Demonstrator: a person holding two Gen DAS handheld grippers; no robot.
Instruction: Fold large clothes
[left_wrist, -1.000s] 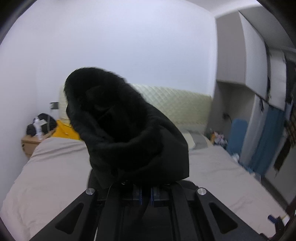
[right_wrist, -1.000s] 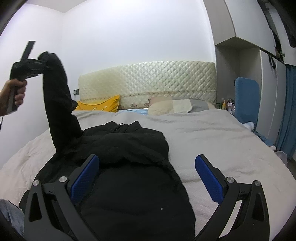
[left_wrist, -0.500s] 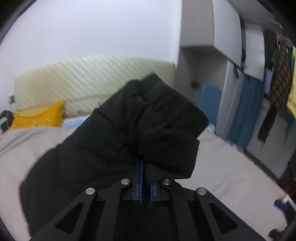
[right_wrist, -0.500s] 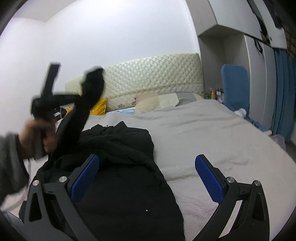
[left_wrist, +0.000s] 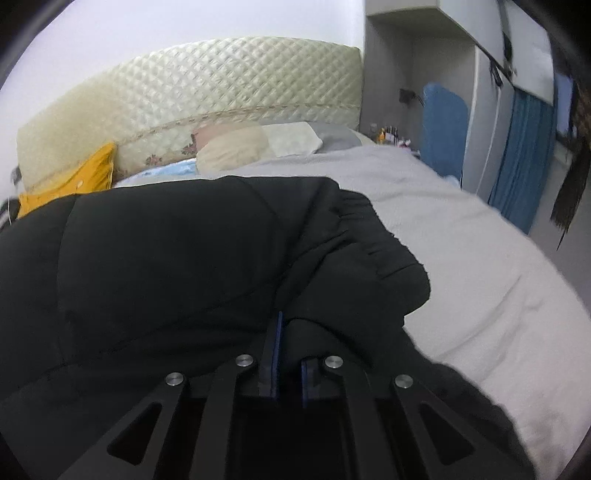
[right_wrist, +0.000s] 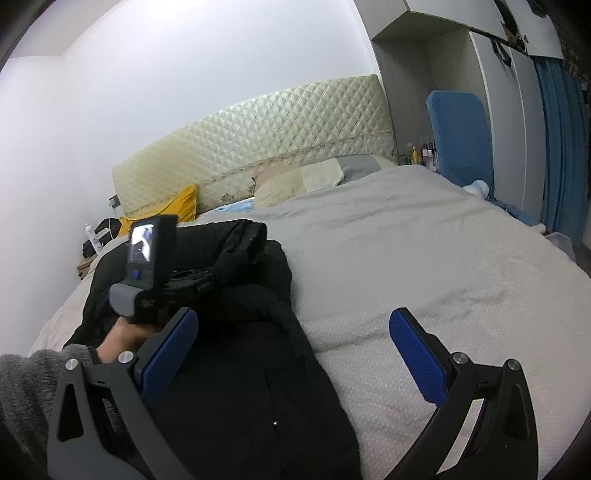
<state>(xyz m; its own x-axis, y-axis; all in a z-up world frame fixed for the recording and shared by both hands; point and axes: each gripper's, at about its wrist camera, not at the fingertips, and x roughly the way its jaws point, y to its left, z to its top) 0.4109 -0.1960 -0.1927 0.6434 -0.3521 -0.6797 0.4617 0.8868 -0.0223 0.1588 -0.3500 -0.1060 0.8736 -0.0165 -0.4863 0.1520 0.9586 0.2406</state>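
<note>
A large black padded jacket (left_wrist: 166, 266) lies on the grey bed (left_wrist: 461, 258). My left gripper (left_wrist: 290, 354) is shut on the jacket's sleeve cuff (left_wrist: 362, 258) and holds it low over the jacket's body. In the right wrist view the jacket (right_wrist: 251, 369) lies on the bed's left half, and the left gripper (right_wrist: 192, 280) with the sleeve end (right_wrist: 247, 240) rests across it. My right gripper (right_wrist: 291, 354) is open and empty, above the jacket's near right edge.
A quilted cream headboard (right_wrist: 258, 155) stands at the back, with a yellow cushion (right_wrist: 181, 206) and pillows (right_wrist: 314, 177) before it. A nightstand (right_wrist: 86, 264) is at far left. A blue padded board (right_wrist: 458, 133) and blue curtain (right_wrist: 561, 147) stand right.
My left gripper has swung the sleeve from high in the air down and to the right, laying it across the jacket's body. My right gripper has stayed open and nearly still.
</note>
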